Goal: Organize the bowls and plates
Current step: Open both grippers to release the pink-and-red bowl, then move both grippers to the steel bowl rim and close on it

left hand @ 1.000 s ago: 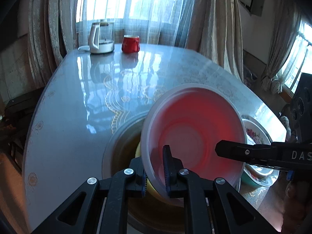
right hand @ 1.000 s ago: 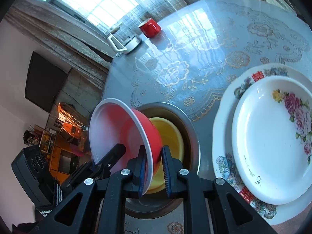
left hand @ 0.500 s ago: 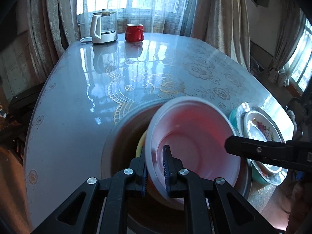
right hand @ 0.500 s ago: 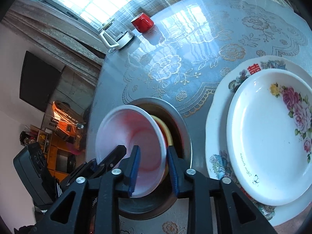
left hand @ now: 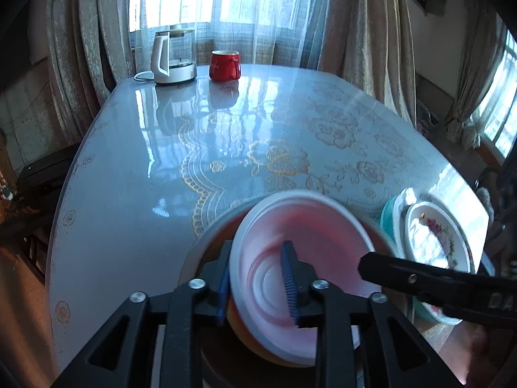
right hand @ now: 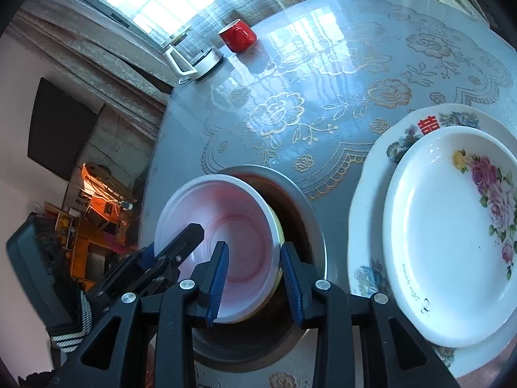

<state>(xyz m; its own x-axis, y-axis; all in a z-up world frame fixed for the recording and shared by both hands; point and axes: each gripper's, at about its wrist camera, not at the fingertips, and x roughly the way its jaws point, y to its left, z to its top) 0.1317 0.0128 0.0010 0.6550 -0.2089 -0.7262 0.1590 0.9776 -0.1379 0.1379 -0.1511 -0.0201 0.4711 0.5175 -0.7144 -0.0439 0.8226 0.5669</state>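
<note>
Pink bowl (right hand: 226, 236) is sitting nested on a yellow bowl (right hand: 278, 226) inside the metal basin (right hand: 307, 213) on the counter (left hand: 161, 148). Left tool (left hand: 255, 283) is spread apart, straddling the bowl's near rim. Right tool (right hand: 253, 283) is gaping wide around its edge too. Flowered plates (right hand: 452, 232) are lying stacked just beside the basin.

A home dining room: curtained windows (left hand: 219, 0) ahead, kettle (left hand: 173, 56) and red mug (left hand: 225, 65) on the lace-covered desk (left hand: 135, 168).
</note>
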